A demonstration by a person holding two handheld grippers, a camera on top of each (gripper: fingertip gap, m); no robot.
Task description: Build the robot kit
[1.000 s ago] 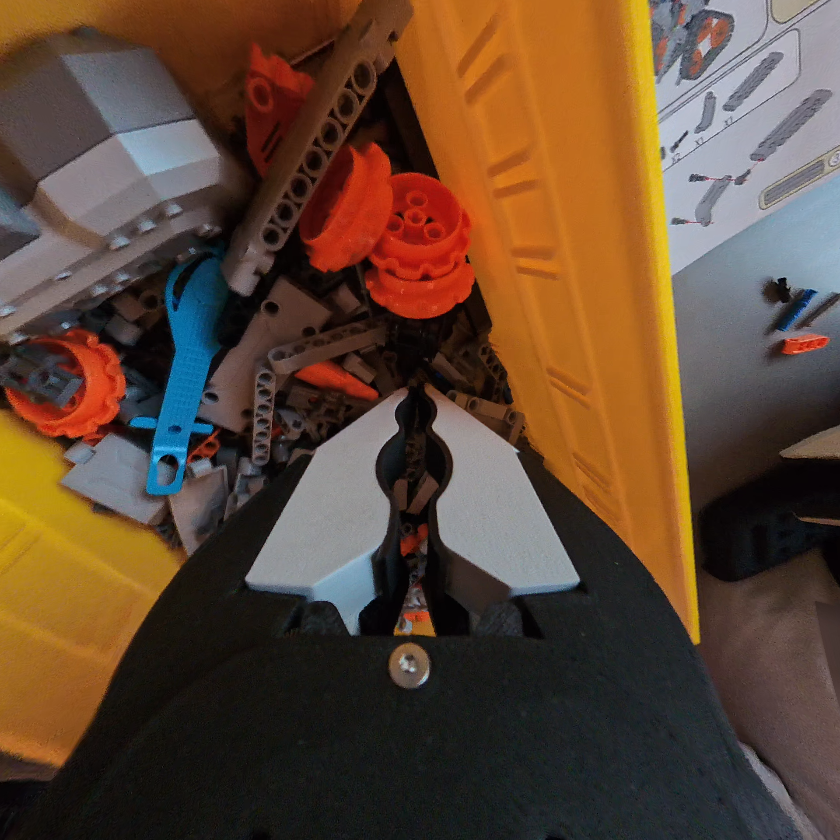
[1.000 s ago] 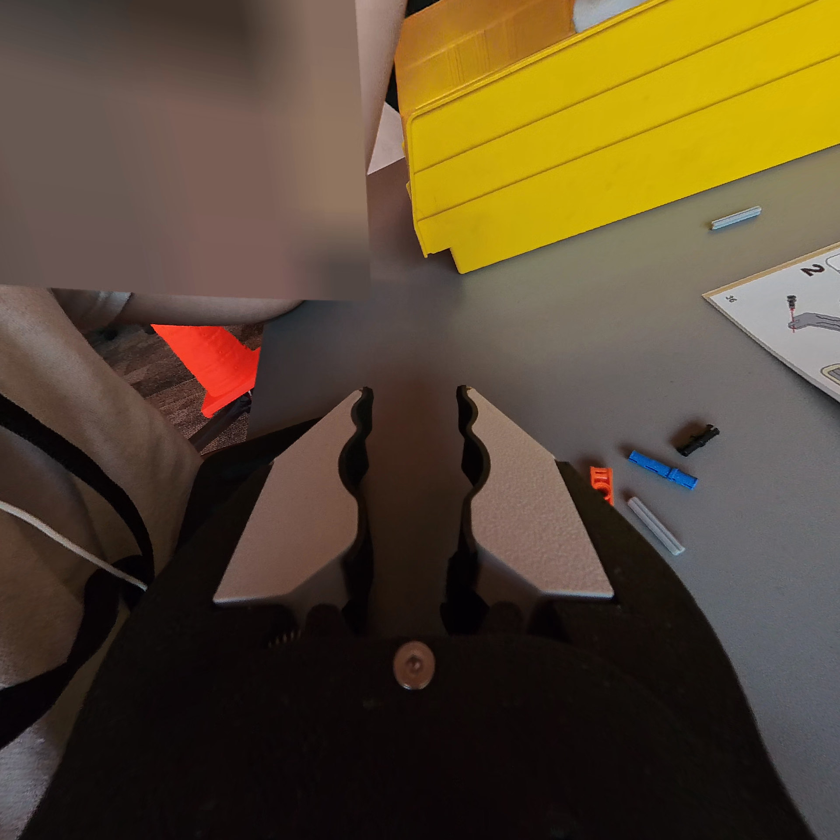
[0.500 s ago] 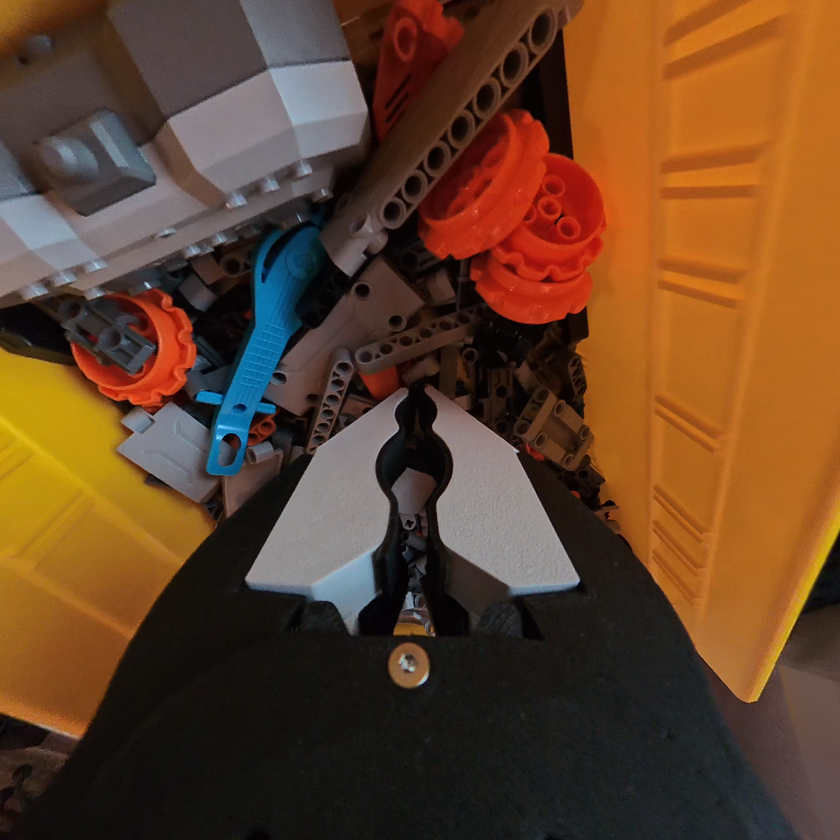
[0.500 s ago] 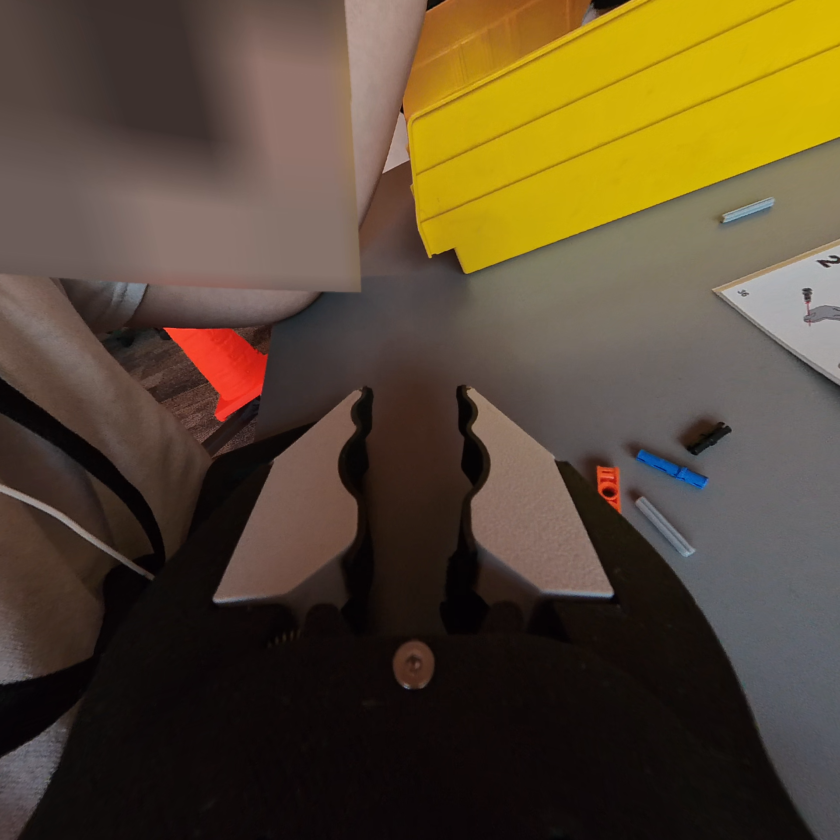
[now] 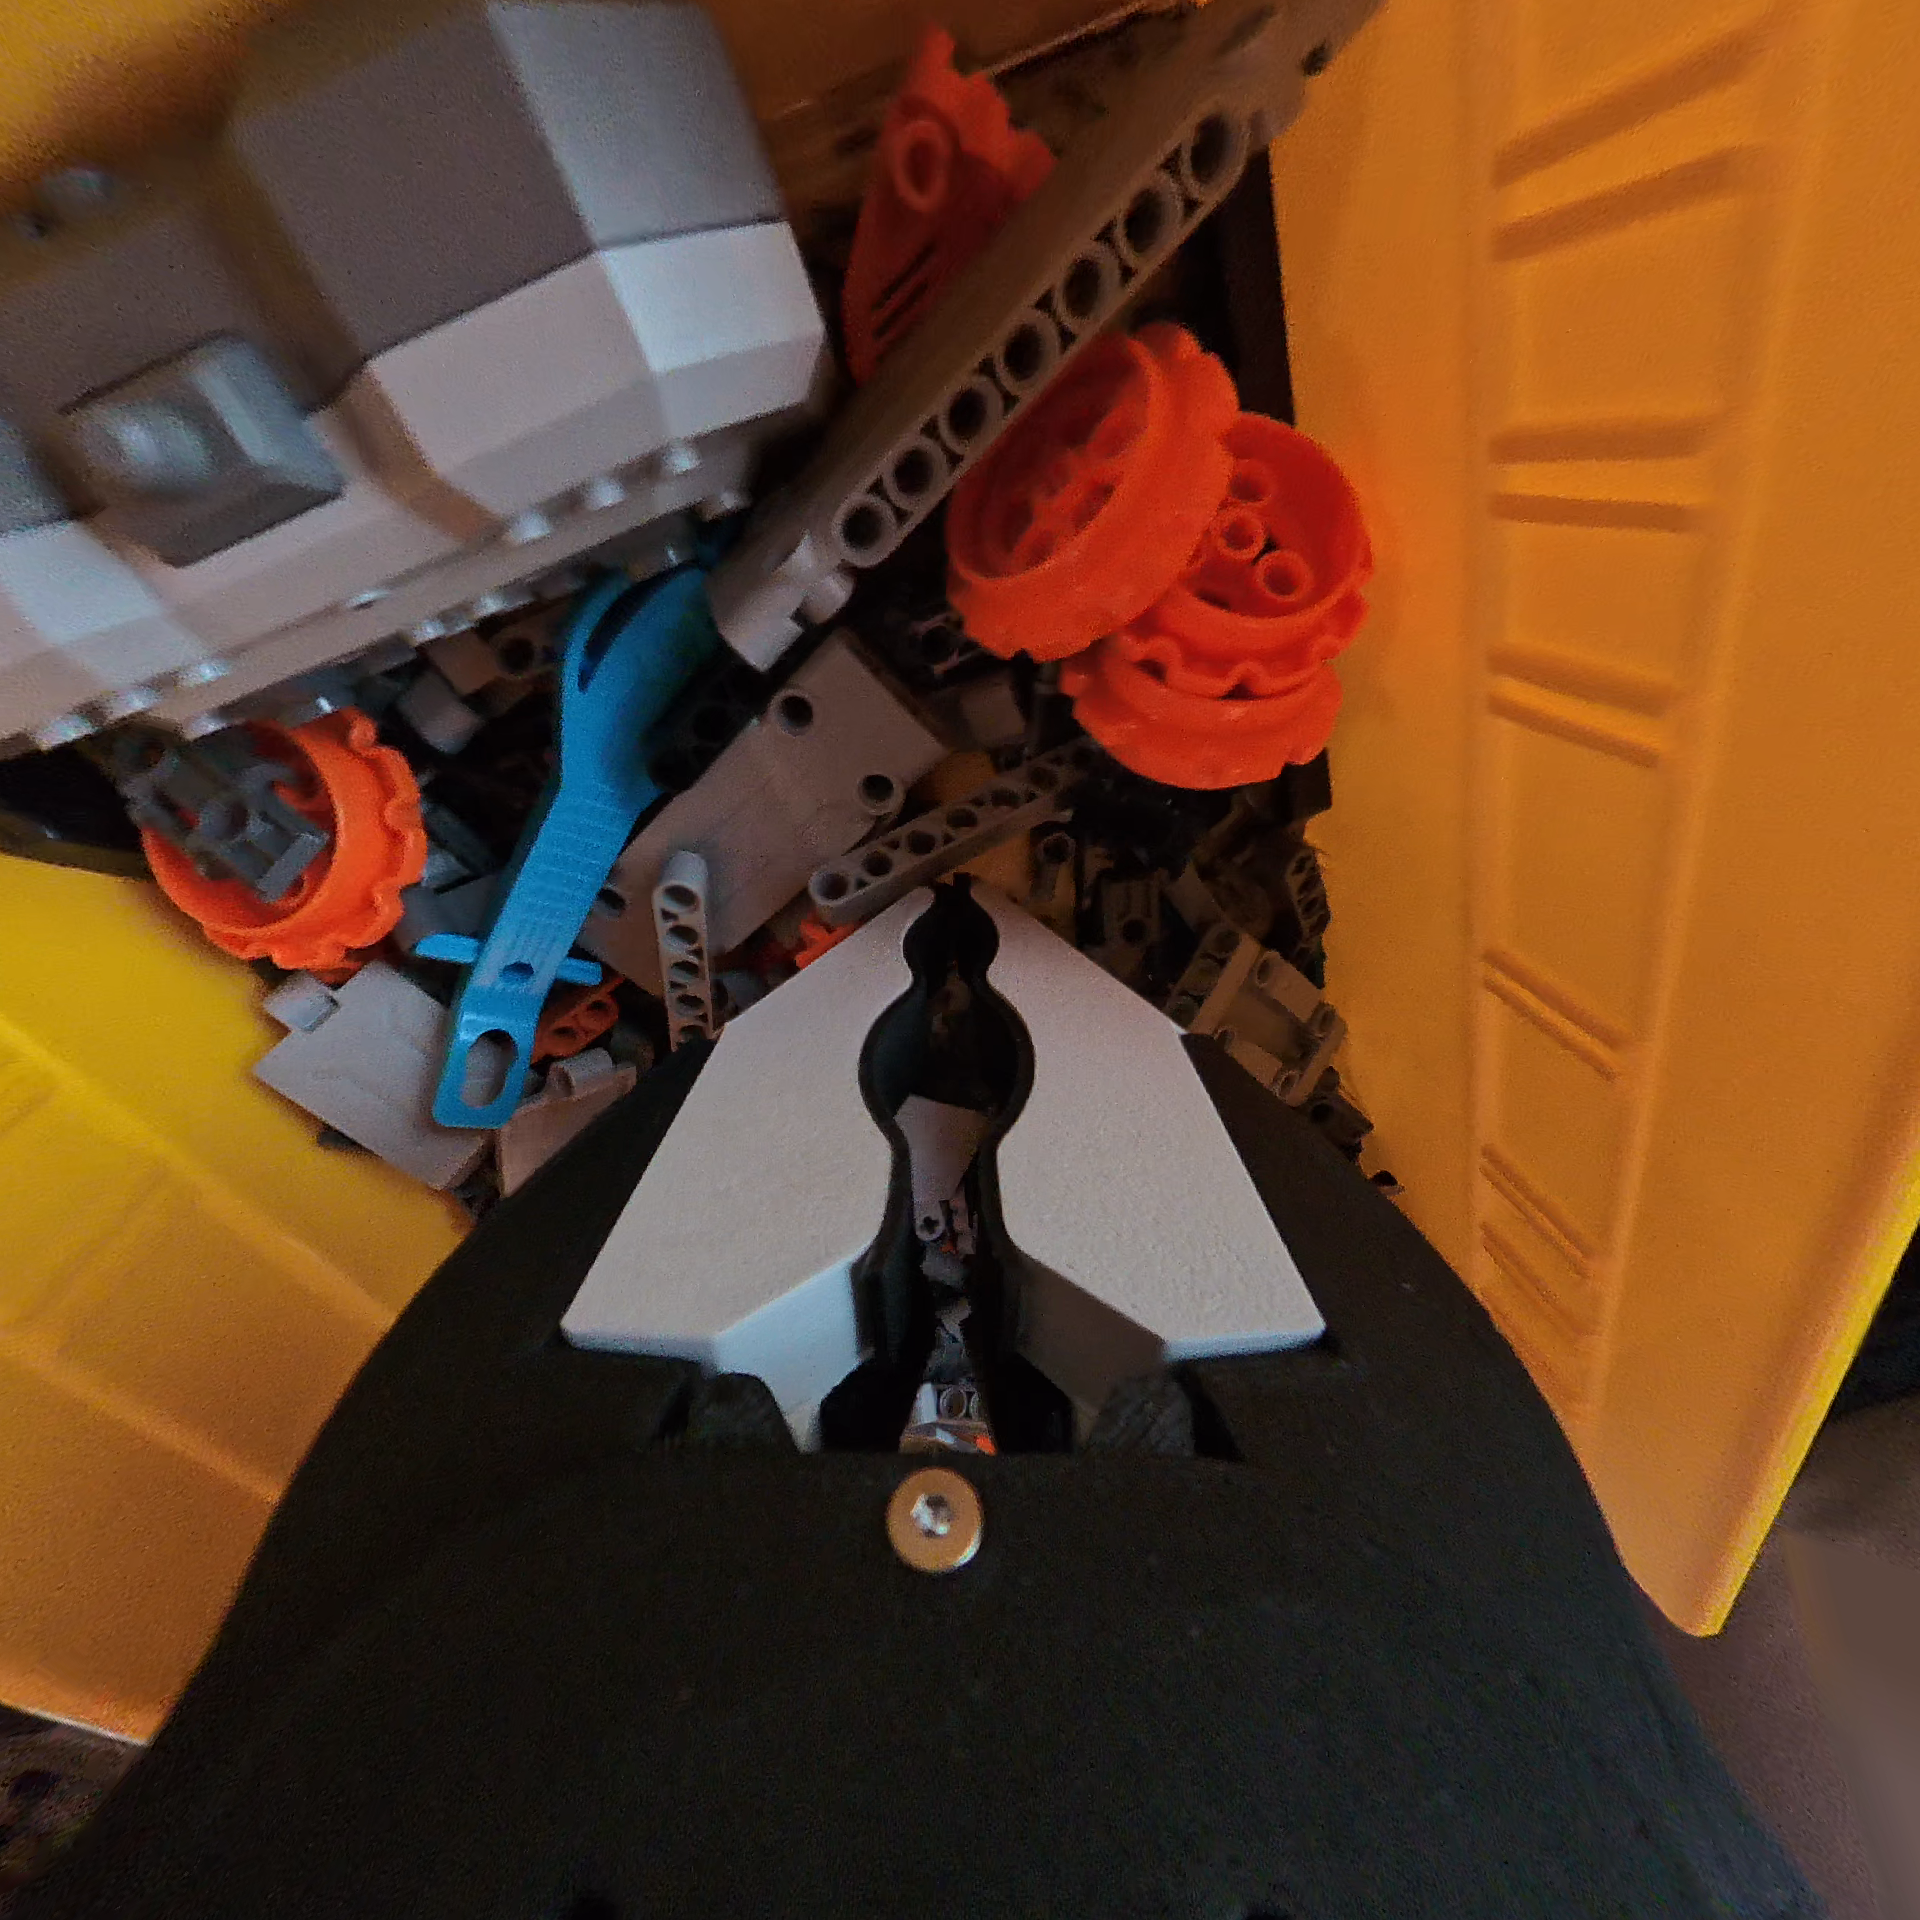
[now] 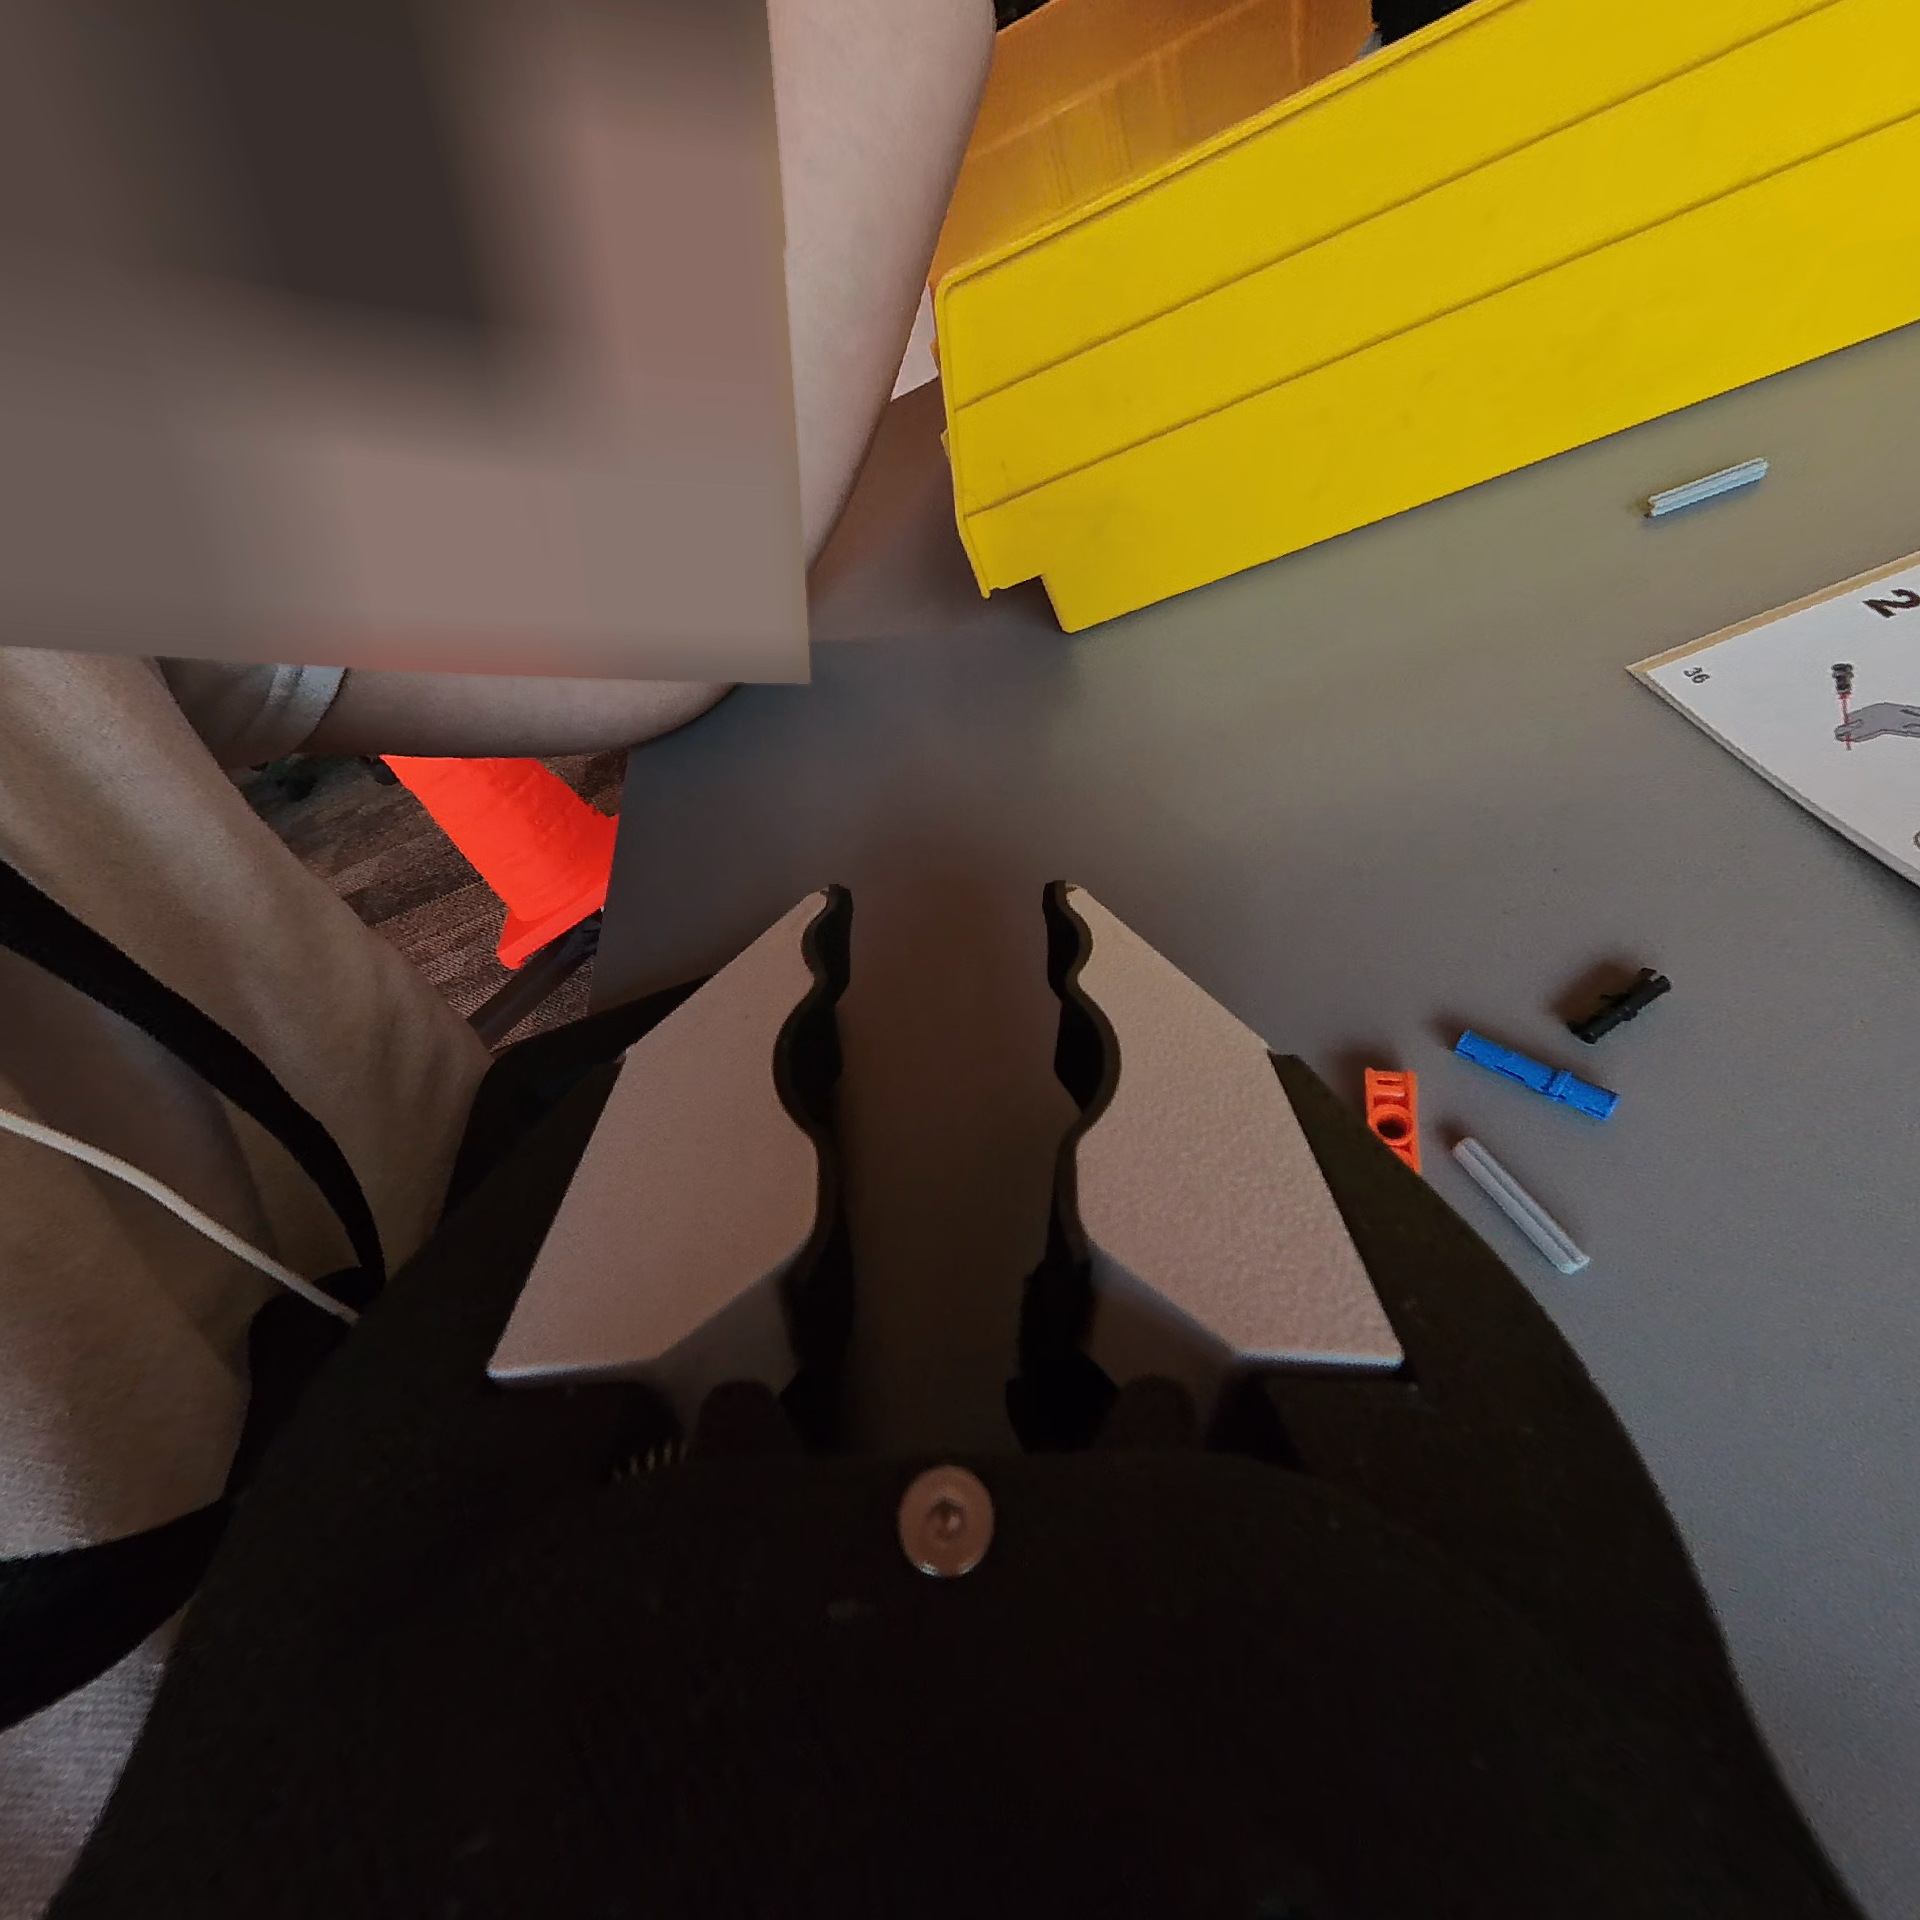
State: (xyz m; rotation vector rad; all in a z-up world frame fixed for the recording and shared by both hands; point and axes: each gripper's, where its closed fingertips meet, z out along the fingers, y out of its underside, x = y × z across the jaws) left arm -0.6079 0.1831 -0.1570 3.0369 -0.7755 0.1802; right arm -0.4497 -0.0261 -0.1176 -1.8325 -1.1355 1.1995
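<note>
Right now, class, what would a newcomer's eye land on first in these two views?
Bright orange plastic wheel hubs heaped with grey beams inside the yellow plastic bin, just ahead of the shut left gripper. The open right gripper hangs over a grey table, small loose pins at its right.

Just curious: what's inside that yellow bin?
The yellow bin holds building-toy parts: orange wheels, a blue tool, grey holed beams, a big grey block. Deeper layers are covered.

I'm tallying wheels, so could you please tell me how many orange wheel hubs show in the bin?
4: three clustered by the right wall, one at left. More may be buried.
</note>
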